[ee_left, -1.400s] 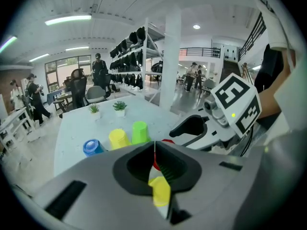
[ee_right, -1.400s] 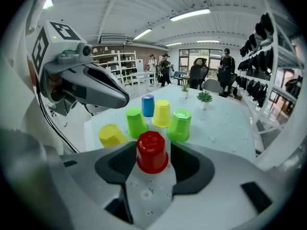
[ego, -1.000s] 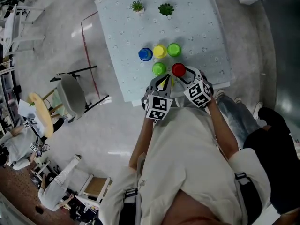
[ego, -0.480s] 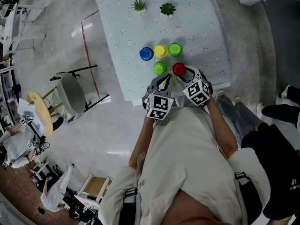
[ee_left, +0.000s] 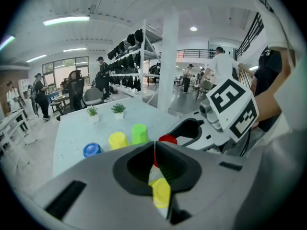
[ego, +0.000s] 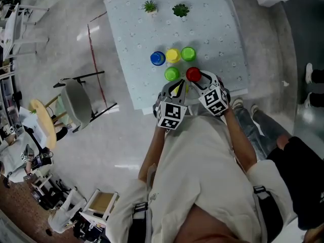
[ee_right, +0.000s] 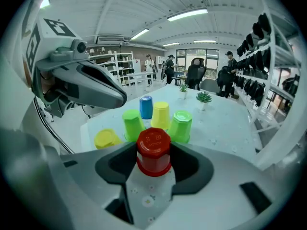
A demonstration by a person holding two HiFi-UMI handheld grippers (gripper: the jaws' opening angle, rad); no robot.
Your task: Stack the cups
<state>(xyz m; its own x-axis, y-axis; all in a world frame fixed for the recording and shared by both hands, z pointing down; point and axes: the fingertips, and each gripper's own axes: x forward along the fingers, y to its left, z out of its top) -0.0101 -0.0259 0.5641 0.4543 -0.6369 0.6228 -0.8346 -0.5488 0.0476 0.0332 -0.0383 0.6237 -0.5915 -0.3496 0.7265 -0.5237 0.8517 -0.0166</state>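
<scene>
A red plastic cup (ego: 193, 74) is standing upside down near the front edge of a table with a pale blue patterned cloth (ego: 223, 29). The right gripper (ee_right: 153, 146) is holding it; its jaws have just been closing and are now pressing the cup on both sides. Just beside it, a light green plastic cup (ego: 172, 74) is standing. Behind them, a blue cup (ego: 157, 58), a yellow cup (ego: 172, 55) and a second green cup (ego: 188, 53) are making a row. The left gripper (ee_left: 154, 150) is hovering with its jaws pressed together over a low yellow cup (ee_right: 106, 138). Two small potted plants (ego: 149, 6) are sitting at the far side.
</scene>
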